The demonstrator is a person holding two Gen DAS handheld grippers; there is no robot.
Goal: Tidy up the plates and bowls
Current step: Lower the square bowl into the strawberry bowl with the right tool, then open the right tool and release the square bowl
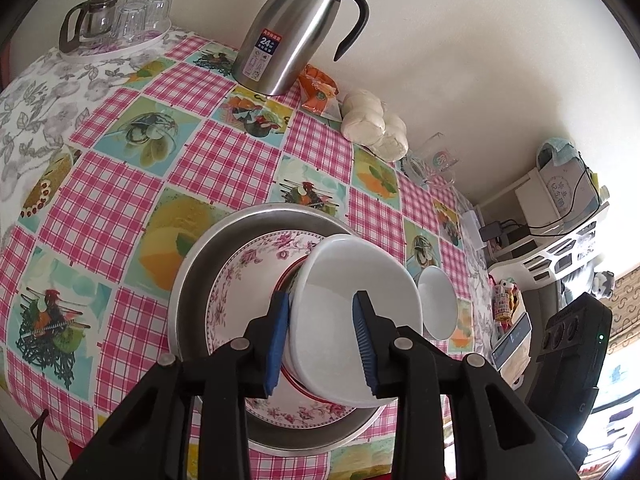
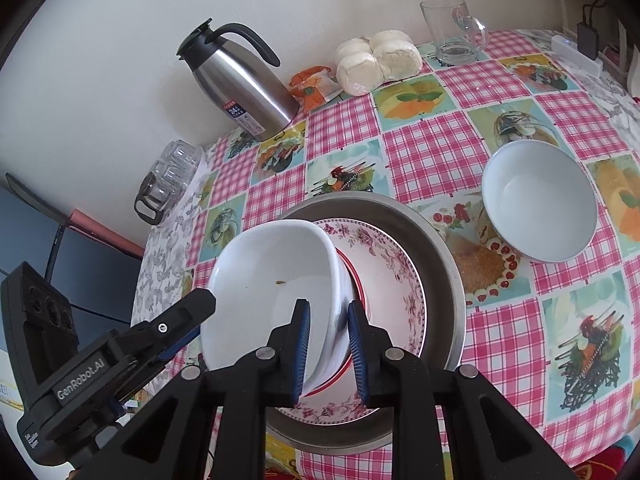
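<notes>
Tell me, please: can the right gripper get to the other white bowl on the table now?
Probably not yet: the right gripper is shut on the tilted white bowl over the floral plate. The path to the other white bowl looks free.

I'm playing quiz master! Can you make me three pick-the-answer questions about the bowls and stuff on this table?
1. Where is the other white bowl?
A. on the tablecloth
B. in the metal basin
C. on the kettle

2. What colour is the flowered plate's pattern?
A. blue
B. pink
C. green

3. How is the held white bowl?
A. flat
B. upside down
C. tilted

Answers:
1 A, it sits beside the basin.
2 B, pink blossoms ring it.
3 C, both grippers pinch its rim, tipping it.
</notes>
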